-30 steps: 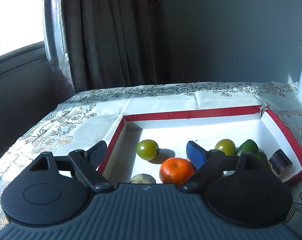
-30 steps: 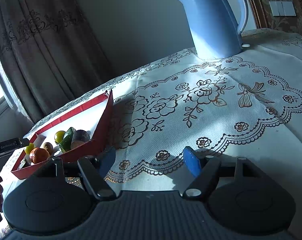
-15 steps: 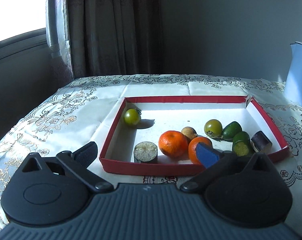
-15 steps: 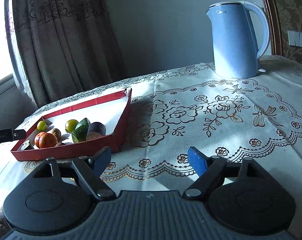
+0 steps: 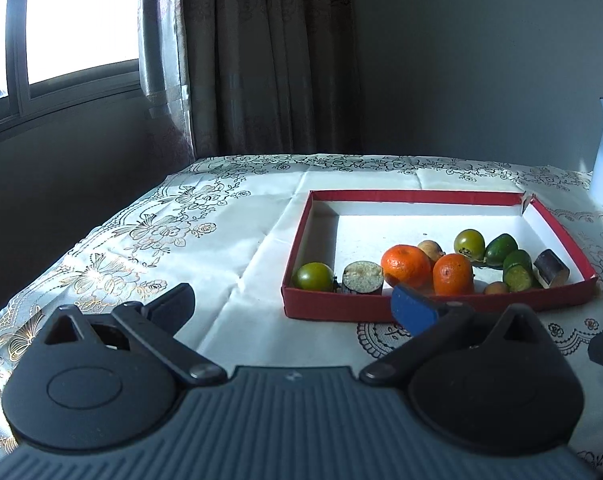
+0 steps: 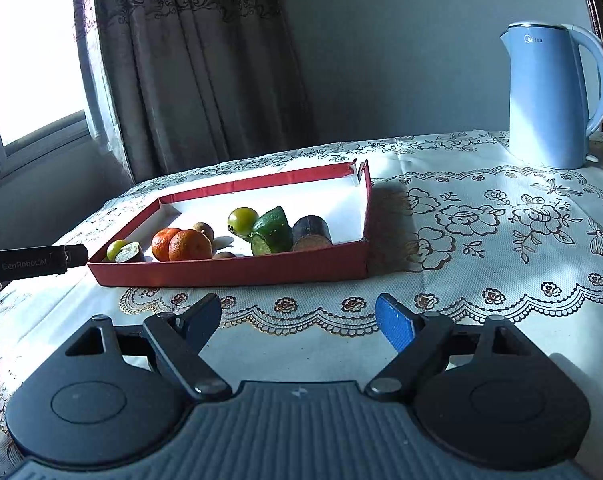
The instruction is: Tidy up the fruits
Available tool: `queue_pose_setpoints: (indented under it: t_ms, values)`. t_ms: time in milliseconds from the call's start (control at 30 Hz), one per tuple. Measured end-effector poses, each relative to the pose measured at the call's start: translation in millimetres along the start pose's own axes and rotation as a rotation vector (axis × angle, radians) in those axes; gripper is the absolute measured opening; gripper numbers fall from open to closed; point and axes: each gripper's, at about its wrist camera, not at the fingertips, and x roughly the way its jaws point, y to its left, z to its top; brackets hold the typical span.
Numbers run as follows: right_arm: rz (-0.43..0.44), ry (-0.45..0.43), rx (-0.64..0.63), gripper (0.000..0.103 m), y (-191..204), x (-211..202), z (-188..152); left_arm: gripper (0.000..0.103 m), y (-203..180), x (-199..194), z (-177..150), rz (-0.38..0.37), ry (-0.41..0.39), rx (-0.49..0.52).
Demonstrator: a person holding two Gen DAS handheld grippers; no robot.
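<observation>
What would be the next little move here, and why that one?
Probably ease the left gripper forward toward the red tray. Both grippers are open and hold nothing, and all the fruit lies inside the tray. The green round fruit sits alone in the near left corner, closest to the left fingers. The right gripper is over bare tablecloth, off to the tray's side.

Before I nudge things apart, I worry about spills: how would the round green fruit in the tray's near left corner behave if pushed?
The green fruit looks round and smooth, so it would likely roll. The tray wall and the cut piece beside it should probably stop it.
</observation>
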Motion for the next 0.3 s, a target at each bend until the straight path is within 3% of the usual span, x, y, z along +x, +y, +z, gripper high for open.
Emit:
queue_pose_setpoints:
  t_ms: [300]
  values:
    - [0.021,0.012,-0.049,0.085,26.6,2.0,-0.8,0.103,12.2,-0.8,-6.2,-0.018,0.005,-0.017]
